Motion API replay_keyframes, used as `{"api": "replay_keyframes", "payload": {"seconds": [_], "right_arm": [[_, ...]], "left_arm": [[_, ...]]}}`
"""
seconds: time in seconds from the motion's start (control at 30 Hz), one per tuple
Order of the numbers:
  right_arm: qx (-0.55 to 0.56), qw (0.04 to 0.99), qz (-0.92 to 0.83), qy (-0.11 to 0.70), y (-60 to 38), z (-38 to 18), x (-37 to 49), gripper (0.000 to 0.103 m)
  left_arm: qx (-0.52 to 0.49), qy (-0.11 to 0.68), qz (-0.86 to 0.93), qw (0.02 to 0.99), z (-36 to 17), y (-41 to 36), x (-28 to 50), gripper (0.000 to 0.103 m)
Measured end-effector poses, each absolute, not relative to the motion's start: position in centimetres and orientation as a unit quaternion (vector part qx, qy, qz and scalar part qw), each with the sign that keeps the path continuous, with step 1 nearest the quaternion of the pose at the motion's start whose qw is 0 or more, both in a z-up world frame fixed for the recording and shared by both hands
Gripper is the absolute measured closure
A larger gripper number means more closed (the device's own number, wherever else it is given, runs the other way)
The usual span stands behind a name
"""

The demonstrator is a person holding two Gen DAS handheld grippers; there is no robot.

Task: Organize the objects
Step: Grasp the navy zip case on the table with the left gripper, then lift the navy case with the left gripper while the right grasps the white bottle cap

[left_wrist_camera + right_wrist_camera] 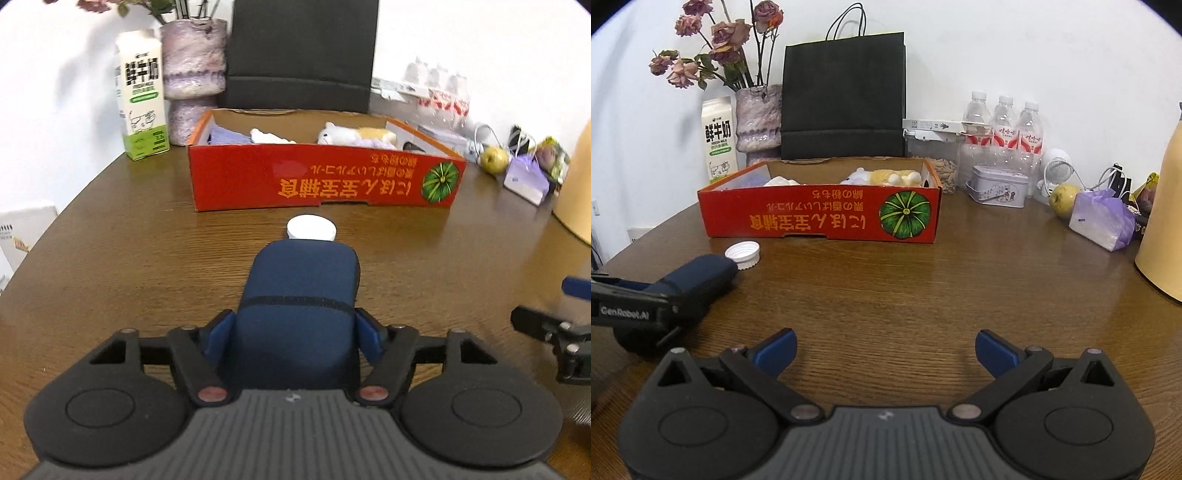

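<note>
A navy blue soft case (299, 295) lies lengthwise on the brown table (129, 258), and my left gripper (293, 328) is shut on it, a blue pad pressed to each side. A white bottle cap (311, 228) rests on the table just past the case's far end. Behind it stands a red cardboard box (325, 181) with plush toys (354, 134) inside. In the right wrist view the case (698, 277) and cap (742, 254) sit at the left, before the box (820, 218). My right gripper (884, 350) is open over bare table, nothing between its fingers.
Along the wall behind the box stand a milk carton (718, 140), a vase of dried roses (757, 118) and a black paper bag (844, 96). To the right are water bottles (1004, 125), a tin (997, 188), a green fruit (1062, 197), a purple packet (1102, 221) and a yellow container (1163, 221).
</note>
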State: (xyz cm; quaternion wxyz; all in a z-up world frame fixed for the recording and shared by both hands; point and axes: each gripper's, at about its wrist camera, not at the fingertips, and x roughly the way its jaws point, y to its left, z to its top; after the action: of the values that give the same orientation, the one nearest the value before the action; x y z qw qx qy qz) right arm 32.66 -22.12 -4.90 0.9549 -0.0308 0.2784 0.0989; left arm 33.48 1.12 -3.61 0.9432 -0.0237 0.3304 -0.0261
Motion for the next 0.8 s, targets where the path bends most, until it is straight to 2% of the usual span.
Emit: {"api": "replay_keyframes", "payload": {"seconds": [0.23, 0.8], "right_arm": [[-0.031, 0.953, 0.096, 0.285, -22.1, -5.0, 32.9, 0.0], [-0.04, 0.954, 0.101, 0.281, -20.7, -5.0, 32.8, 0.0]], "left_arm": [[-0.013, 0.307, 0.012, 0.951, -2.4, 1.9, 32.6, 0.037], [-0.059, 0.247, 0.061, 0.965, 0.2, 6.3, 31.3, 0.038]]}}
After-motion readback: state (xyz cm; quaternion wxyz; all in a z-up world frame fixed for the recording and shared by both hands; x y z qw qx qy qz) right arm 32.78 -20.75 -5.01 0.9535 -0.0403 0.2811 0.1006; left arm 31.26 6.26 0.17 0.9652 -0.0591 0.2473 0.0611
